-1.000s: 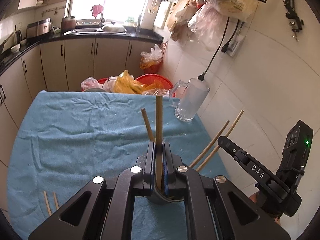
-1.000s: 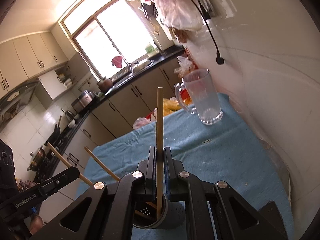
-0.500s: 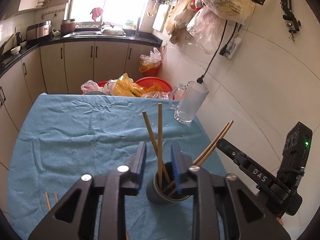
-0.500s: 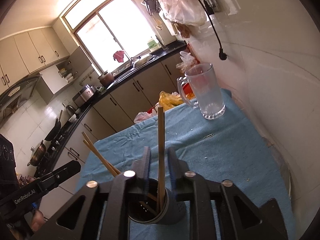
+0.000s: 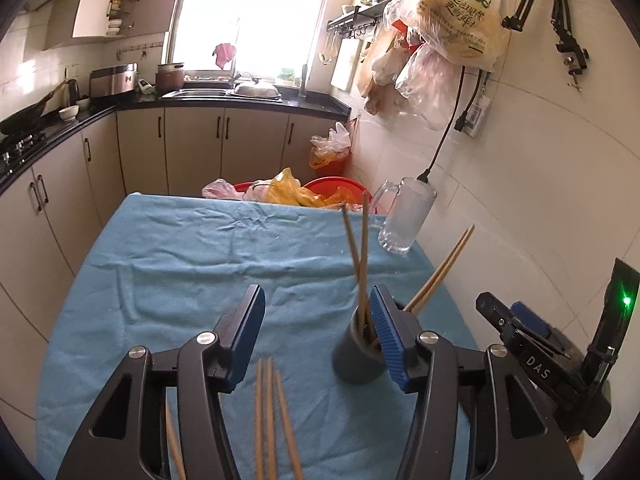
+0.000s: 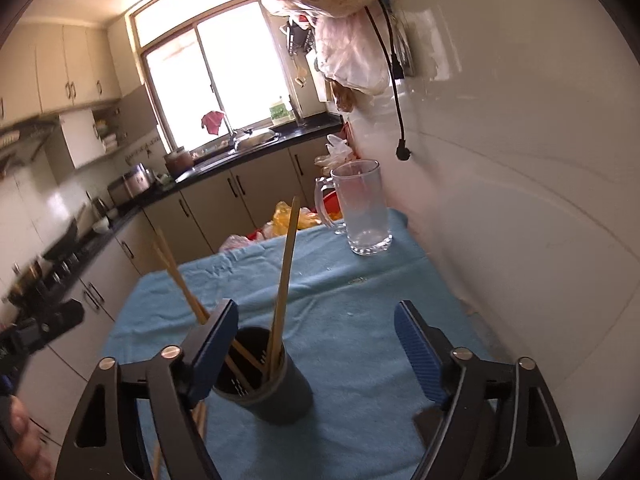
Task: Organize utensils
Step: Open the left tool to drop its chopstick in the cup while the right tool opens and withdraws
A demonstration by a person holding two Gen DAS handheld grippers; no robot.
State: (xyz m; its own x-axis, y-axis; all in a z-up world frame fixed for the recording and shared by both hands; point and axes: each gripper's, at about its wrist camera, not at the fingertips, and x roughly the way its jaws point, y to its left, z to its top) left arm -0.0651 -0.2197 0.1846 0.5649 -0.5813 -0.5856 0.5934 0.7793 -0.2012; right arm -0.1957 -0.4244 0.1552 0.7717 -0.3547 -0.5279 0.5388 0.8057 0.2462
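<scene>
Dark utensil cup point(image 5: 354, 364) standing upright on the blue-clothed desk point(image 5: 192, 264), lower right of centre in the left wrist view, holding four chopsticks point(image 5: 362, 256). Loose chopsticks point(image 5: 268, 420) lie on the cloth at bottom centre. Left gripper point(image 5: 316, 336) and right gripper point(image 6: 316, 344): fingers spread and opening, gripping nothing. Glass mug point(image 6: 362, 208) stands beyond, near the wall.

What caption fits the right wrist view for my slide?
Right gripper opening, empty, beside the dark holder of chopsticks on the blue cloth.
</scene>
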